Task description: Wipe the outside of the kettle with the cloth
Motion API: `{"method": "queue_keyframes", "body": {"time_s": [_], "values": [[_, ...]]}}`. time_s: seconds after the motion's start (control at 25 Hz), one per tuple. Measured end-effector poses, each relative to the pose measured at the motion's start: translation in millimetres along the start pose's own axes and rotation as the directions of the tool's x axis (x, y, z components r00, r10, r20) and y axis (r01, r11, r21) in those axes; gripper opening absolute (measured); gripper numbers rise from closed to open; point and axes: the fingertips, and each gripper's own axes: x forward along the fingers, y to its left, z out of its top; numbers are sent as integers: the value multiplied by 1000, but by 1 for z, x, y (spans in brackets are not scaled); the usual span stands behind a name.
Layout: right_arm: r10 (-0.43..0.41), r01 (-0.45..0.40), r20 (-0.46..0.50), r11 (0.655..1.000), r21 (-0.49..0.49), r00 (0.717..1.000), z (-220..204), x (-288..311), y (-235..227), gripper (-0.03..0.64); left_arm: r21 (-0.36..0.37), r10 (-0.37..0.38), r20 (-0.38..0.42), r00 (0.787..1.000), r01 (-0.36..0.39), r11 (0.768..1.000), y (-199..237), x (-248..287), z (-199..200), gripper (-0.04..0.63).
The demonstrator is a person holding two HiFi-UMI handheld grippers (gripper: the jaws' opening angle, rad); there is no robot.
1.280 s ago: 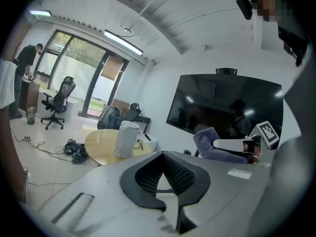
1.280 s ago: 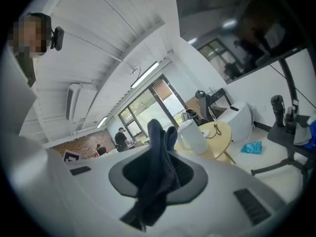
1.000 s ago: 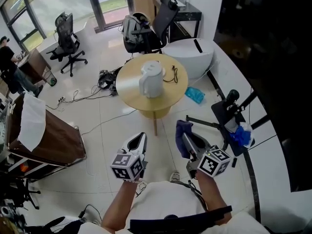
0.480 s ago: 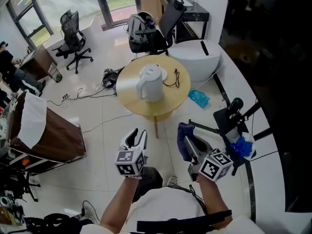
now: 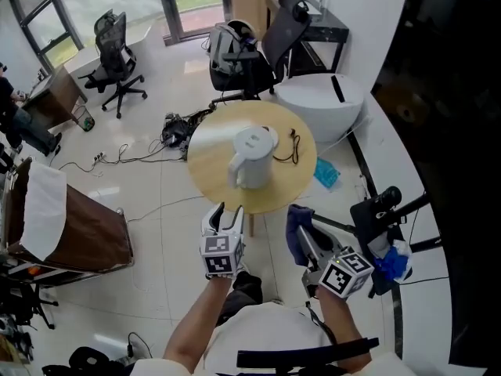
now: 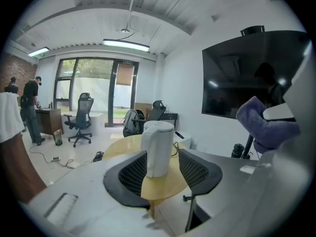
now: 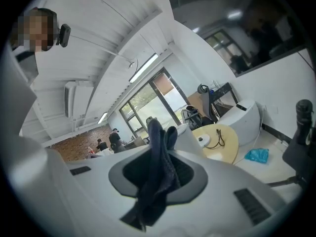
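Observation:
A white kettle (image 5: 252,158) stands upright on a round wooden table (image 5: 205,147). My left gripper (image 5: 229,213) hovers just short of the table's near edge. Its jaws have just been opening and stand open with nothing between them. In the left gripper view the kettle (image 6: 157,147) shows beyond the left gripper (image 6: 160,176), apart from it. My right gripper (image 5: 304,233) is lower right of the table, shut on a dark blue cloth (image 5: 294,219). The cloth (image 7: 159,174) hangs bunched between the jaws of the right gripper (image 7: 160,181).
A black cord (image 5: 293,142) lies on the table beside the kettle. A black stand (image 5: 381,210) rises at the right, with a teal bag (image 5: 327,175) on the floor near it. Office chairs (image 5: 113,61), floor cables (image 5: 137,159) and a brown desk (image 5: 66,233) lie left and behind.
Both grippers have moved forward toward the table, which now sits closer in the head view. The left jaws went from shut to open. The cloth stays in the right gripper.

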Motion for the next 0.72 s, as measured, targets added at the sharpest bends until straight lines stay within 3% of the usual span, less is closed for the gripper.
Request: {"method": "queue_keyframes", "body": {"time_s": [0.24, 0.56, 0.72], "values": [[-30, 30, -19, 999, -21, 999, 15, 63, -10, 81, 18, -80, -1, 997, 80, 997, 30, 60, 12, 272], [-62, 61, -28, 997, -49, 998, 30, 124, -11, 81, 52, -187, -36, 982, 188, 981, 41, 114, 16, 279], [-77, 71, -60, 992, -109, 995, 36, 144, -18, 81, 70, -241, -46, 970, 243, 967, 33, 131, 16, 278]]}}
